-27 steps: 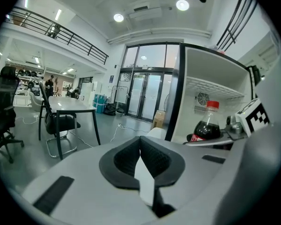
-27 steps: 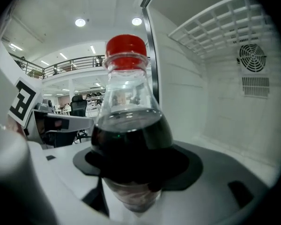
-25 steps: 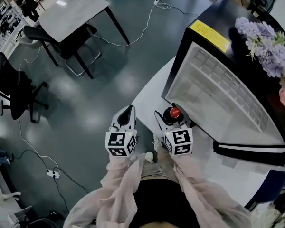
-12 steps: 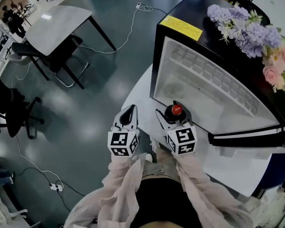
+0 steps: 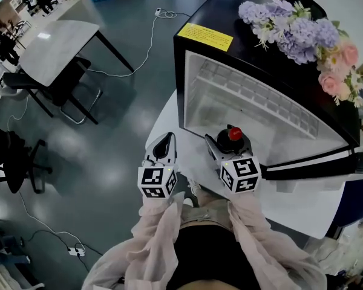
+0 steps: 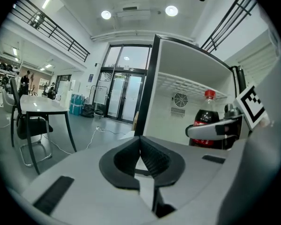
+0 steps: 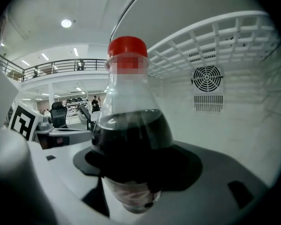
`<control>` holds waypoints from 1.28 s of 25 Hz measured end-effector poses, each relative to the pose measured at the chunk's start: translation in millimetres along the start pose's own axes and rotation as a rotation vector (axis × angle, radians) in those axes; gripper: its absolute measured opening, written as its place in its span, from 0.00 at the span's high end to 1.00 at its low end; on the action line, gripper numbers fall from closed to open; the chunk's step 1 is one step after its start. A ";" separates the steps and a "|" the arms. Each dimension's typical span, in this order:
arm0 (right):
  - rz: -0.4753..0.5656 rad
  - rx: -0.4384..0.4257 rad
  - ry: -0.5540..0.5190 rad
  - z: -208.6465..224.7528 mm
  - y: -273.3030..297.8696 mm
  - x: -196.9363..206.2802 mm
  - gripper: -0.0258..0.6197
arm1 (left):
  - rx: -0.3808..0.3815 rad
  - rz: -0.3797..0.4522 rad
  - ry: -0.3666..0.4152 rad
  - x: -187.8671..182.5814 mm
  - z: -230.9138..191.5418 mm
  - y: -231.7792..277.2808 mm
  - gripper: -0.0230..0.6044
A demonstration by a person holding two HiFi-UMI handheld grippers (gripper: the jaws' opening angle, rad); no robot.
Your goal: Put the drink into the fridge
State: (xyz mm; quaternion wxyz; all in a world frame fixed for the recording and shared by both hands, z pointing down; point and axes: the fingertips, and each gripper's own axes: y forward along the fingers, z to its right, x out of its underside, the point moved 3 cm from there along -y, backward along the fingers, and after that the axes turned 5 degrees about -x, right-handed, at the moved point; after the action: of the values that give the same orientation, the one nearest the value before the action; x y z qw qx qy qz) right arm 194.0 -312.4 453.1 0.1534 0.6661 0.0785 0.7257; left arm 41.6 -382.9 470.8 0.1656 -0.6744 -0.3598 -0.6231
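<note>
A cola bottle [image 5: 233, 136] with a red cap stands upright between the jaws of my right gripper [image 5: 228, 142], which is shut on its lower body. In the right gripper view the bottle [image 7: 131, 135] fills the middle, with the fridge's white wire shelf [image 7: 215, 41] above it and a fan vent [image 7: 207, 78] on the back wall behind. The black fridge [image 5: 230, 23] stands open, its white inside [image 5: 260, 107] facing me. My left gripper [image 5: 164, 144] hangs beside the right one, to the left of the opening, shut and empty [image 6: 140, 146]. The left gripper view shows the bottle [image 6: 207, 121] at the right.
Purple and pink flowers [image 5: 296, 26] sit on the fridge's top. The fridge's open door [image 5: 308, 165] sticks out at the right, over a white surface [image 5: 290, 204]. A grey table [image 5: 54, 41] with dark chairs stands far left, and a cable [image 5: 142, 53] trails across the floor.
Both grippers have moved toward the fridge. The bottle, still held, has risen a little and now stands at the open front, under the wire shelf.
</note>
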 end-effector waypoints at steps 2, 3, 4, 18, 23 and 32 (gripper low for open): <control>0.003 0.024 0.012 10.1 -3.7 -1.4 0.48 | 0.015 0.003 -0.001 -3.2 3.9 4.3 0.94; 0.006 0.036 0.016 15.1 -5.3 -2.3 0.48 | 0.023 0.006 -0.001 -5.7 5.6 6.3 0.94; 0.008 0.048 0.019 20.0 -6.8 -3.3 0.48 | 0.030 0.011 -0.001 -8.3 6.9 8.3 0.94; 0.043 0.200 0.046 86.0 -26.5 -15.9 0.48 | 0.096 -0.006 0.008 -11.9 24.6 25.1 0.94; 0.059 0.259 0.050 111.9 -31.8 -21.9 0.48 | 0.130 -0.014 0.008 -10.9 34.4 26.1 0.94; 0.056 0.361 0.086 153.0 -42.2 -16.2 0.48 | 0.188 -0.016 0.012 -13.8 51.1 29.5 0.94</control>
State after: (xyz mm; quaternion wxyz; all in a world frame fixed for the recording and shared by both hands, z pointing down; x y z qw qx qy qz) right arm 351.6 -291.9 439.8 0.0078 0.6529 0.1953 0.7318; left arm 99.3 -372.7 455.6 0.2251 -0.6493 -0.4212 -0.5919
